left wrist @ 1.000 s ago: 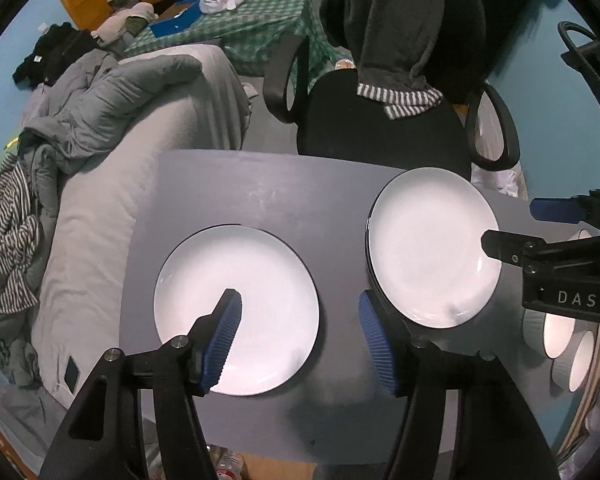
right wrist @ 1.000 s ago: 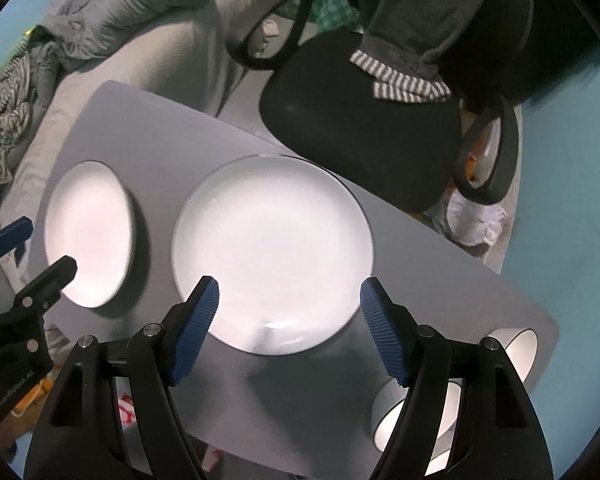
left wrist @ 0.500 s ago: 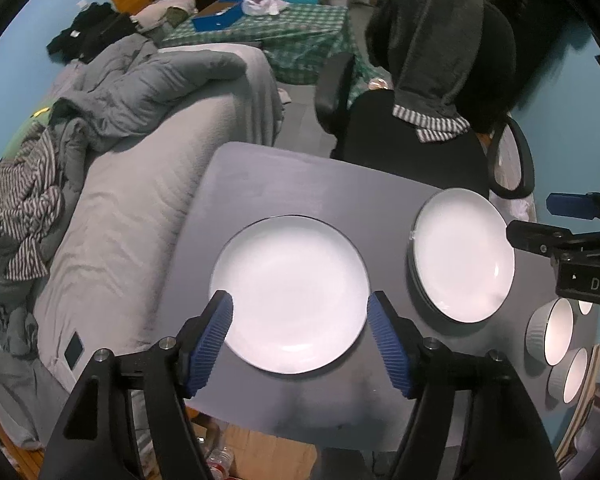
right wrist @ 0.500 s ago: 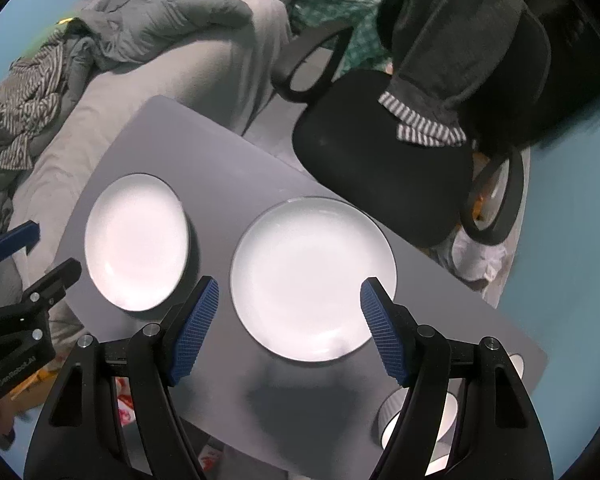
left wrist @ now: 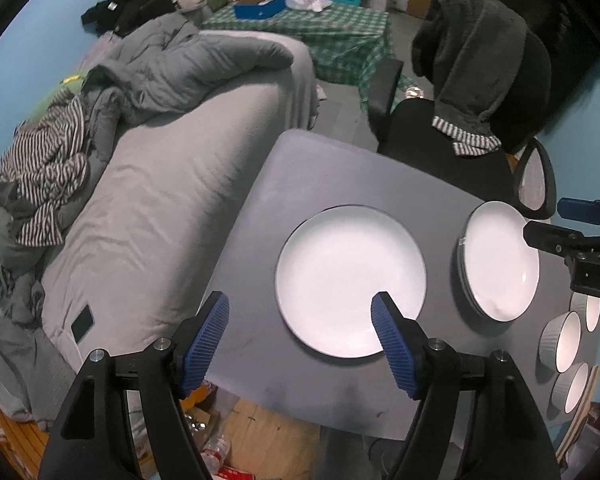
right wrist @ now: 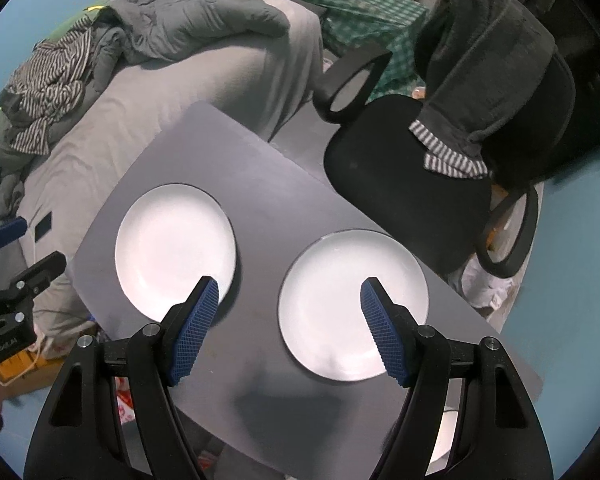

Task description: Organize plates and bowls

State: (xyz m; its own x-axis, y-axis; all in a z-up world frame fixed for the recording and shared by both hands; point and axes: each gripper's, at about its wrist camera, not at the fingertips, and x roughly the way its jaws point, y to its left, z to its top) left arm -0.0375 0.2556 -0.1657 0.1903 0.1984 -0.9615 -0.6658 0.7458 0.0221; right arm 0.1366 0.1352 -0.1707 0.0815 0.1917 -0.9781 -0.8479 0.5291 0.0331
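Right hand-held gripper (right wrist: 288,332) fingers hide the bowls (right wrist: 446,432).

Both grippers — left gripper (left wrist: 300,324), right gripper (right wrist: 289,314) — have black arms, silver screws and ribbed blue pads (left wrist: 206,340).

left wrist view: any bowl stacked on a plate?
No. The bowls sit on the table beside the stacked plates, apart from them.
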